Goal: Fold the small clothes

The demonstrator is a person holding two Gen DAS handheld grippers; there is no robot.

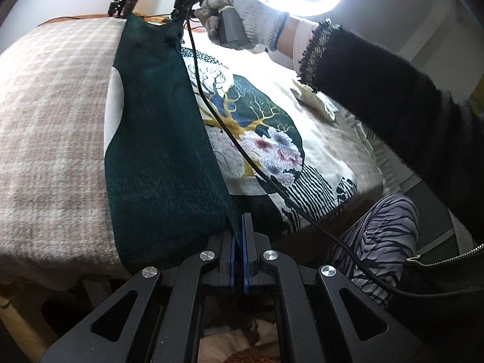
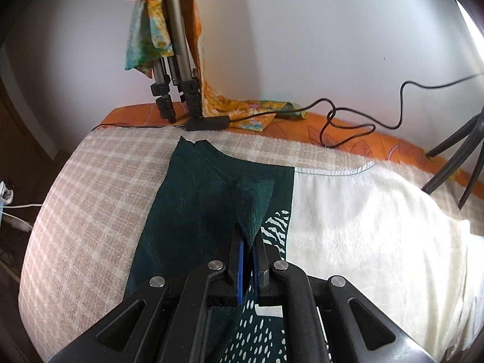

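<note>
On checked blanket (image 2: 90, 187) by white wall (image 2: 302, 45), both tongs (image 1: 239, 227) (image 2: 249, 242) clamped on green cloth (image 1: 151, 151).

Plaid blanket (image 2: 90, 187) — tripod (image 2: 175, 60), perhaps.

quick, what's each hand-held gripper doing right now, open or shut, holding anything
Left hand-held gripper: shut on an edge of the dark green cloth.
Right hand-held gripper: shut on another corner of the same dark green cloth.

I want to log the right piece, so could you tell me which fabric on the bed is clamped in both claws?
The dark green cloth: the left claw and right claw pinch its folded edge. The plaid blanket lies flat, ungripped.
</note>
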